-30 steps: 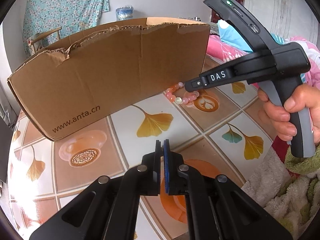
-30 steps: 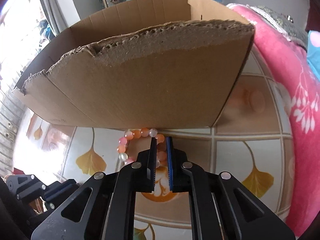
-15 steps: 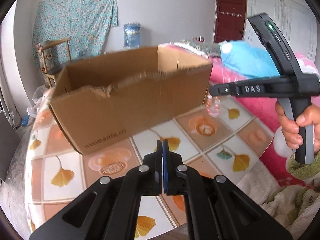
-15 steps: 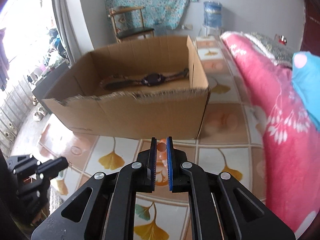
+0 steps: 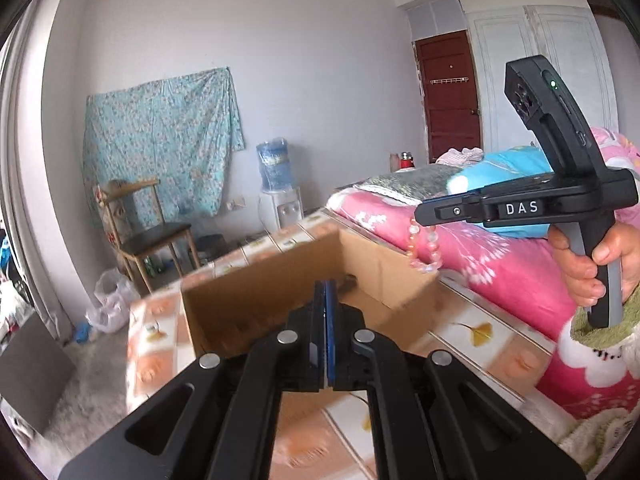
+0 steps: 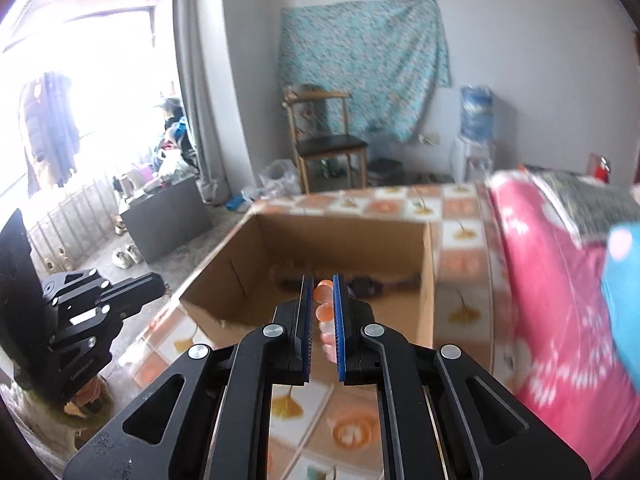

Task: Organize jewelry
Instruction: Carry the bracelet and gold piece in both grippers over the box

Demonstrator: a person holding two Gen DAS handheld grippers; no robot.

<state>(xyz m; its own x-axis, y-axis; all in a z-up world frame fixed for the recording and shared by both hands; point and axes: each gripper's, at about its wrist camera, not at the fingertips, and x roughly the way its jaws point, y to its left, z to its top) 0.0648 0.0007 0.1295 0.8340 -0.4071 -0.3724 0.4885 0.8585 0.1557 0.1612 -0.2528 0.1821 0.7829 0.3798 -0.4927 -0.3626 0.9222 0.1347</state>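
Bracelet beads [image 6: 323, 312], pink and orange, sit pinched between the blue pads of your right gripper [image 6: 322, 328], and only a few beads show in that narrow gap. From the left wrist view the rest of the strand [image 5: 425, 246] dangles as a loop under the right gripper's tip, in the air above the right end of the cardboard box [image 6: 426, 280]. Your left gripper [image 5: 325, 336] has its pads pressed flat together with nothing between them, on the near left side of the box. A dark, strap-like item [image 6: 362, 282] lies on the box floor, too blurred to identify and partly hidden behind your right fingers. The tiled table [image 6: 460, 236] and the pink bedding [image 6: 552, 300] to the right are smeared by motion blur.
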